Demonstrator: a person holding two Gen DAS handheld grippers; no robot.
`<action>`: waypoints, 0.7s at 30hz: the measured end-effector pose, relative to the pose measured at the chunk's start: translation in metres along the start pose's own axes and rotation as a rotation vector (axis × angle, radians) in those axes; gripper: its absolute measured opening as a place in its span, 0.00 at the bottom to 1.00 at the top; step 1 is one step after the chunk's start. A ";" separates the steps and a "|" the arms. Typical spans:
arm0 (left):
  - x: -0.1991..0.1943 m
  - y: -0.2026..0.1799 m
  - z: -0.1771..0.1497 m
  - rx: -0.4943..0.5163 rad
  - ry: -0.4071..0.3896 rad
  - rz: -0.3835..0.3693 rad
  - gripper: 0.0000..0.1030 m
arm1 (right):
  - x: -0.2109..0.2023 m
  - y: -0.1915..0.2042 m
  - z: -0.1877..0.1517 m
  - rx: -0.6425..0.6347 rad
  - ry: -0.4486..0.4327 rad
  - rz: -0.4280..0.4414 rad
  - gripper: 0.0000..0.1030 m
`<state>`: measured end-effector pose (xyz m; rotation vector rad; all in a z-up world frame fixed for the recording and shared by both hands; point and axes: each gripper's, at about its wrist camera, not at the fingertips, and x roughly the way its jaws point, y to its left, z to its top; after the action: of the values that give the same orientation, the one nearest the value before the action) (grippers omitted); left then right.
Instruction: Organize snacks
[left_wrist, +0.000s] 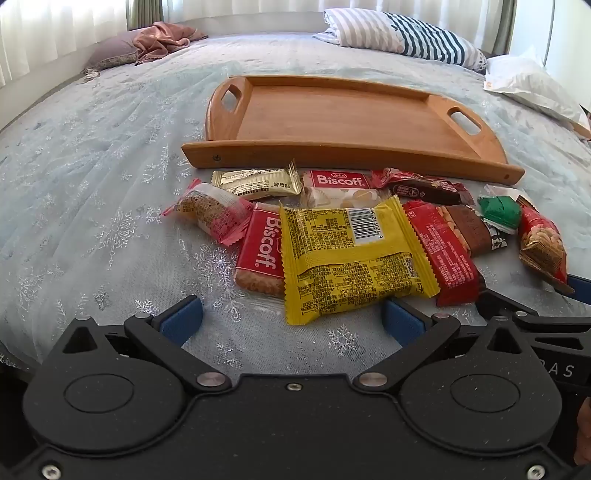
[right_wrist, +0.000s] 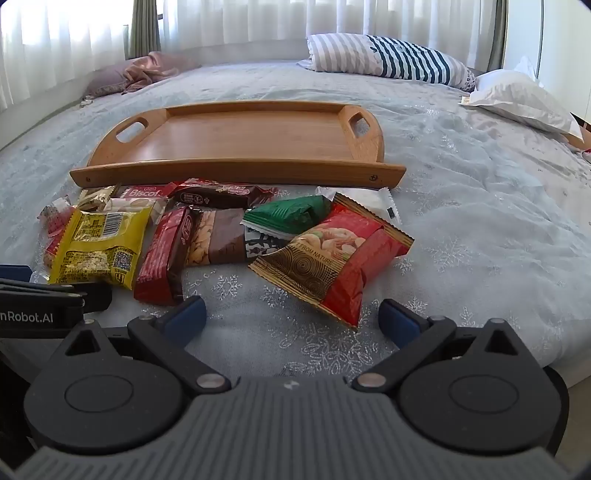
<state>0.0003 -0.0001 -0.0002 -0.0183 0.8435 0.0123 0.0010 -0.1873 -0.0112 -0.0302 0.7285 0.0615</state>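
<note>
Several snack packets lie in a heap on the bed in front of a wooden tray (left_wrist: 343, 110) that holds nothing; the tray also shows in the right wrist view (right_wrist: 243, 136). My left gripper (left_wrist: 291, 319) is open, just short of a yellow packet (left_wrist: 351, 254) beside a red Biscoff biscuit (left_wrist: 258, 251). My right gripper (right_wrist: 291, 319) is open, just short of a red and gold nut packet (right_wrist: 332, 258). A green packet (right_wrist: 288, 214) and a red bar (right_wrist: 166, 254) lie to its left.
The bed has a pale blue snowflake cover (left_wrist: 92, 166). A striped pillow (left_wrist: 406, 33), a white pillow (left_wrist: 532, 85) and a pink cloth (left_wrist: 162, 40) lie at the far side. The bed's edge runs at the right in the right wrist view (right_wrist: 576, 365).
</note>
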 end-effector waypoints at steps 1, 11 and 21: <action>0.000 0.000 0.000 0.000 -0.005 0.001 1.00 | 0.000 0.000 0.000 0.000 0.001 0.000 1.00; 0.000 0.000 0.000 -0.002 -0.009 -0.001 1.00 | 0.000 0.000 0.000 0.001 -0.003 0.002 1.00; 0.000 0.000 0.000 -0.002 -0.010 -0.001 1.00 | 0.000 0.000 0.000 0.002 -0.003 0.001 1.00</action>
<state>0.0000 0.0000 0.0000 -0.0207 0.8333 0.0119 0.0006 -0.1872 -0.0113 -0.0282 0.7259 0.0620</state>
